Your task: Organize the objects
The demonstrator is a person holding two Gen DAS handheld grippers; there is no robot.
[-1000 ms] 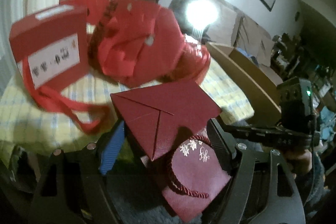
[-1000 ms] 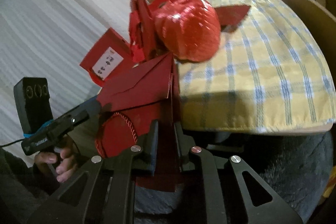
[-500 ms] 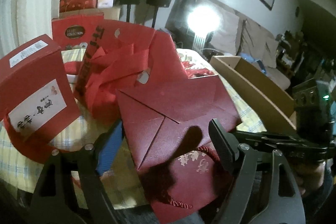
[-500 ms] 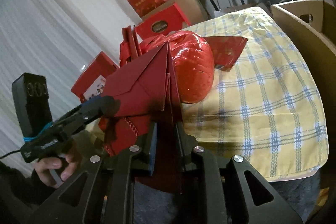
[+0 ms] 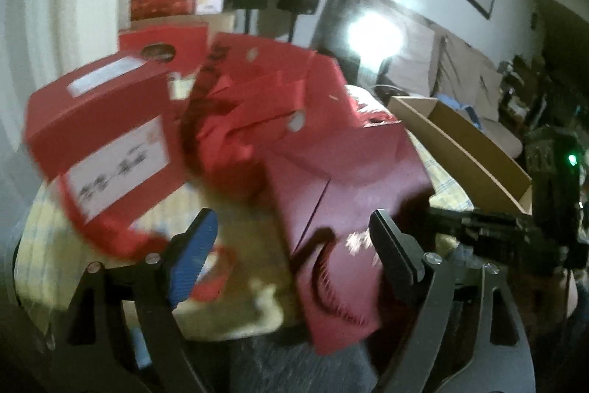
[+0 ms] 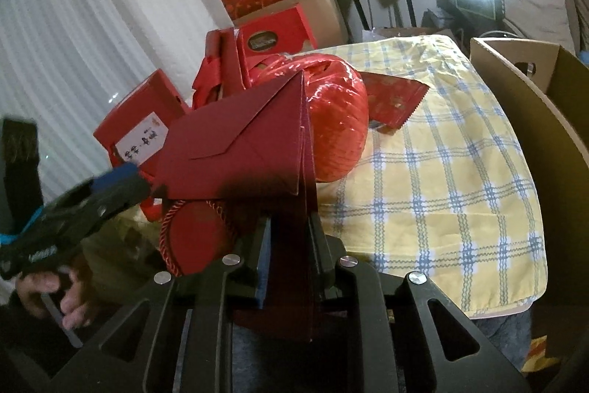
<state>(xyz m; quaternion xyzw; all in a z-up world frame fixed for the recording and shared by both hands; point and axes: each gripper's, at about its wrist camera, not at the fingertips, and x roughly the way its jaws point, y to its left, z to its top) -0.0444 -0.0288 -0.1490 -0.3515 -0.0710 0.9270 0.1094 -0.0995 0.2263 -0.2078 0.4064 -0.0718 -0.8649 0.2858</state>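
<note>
A flat dark red paper bag [image 6: 235,142] with a twisted cord handle stands on its edge near the table [image 6: 452,172], which has a yellow checked cloth. The left view is blurred. The right tool [image 6: 289,234] pinches the bag's edge. The left tool [image 5: 294,245] is opening wide, its pads apart from the bag.

In the right wrist view the paper bag [image 6: 254,150] stands before the round lantern [image 6: 342,120] on the checked tablecloth [image 6: 460,179]; the labelled box [image 6: 143,131] sits left of it; the cardboard box [image 6: 533,105] stands right of the table.
</note>
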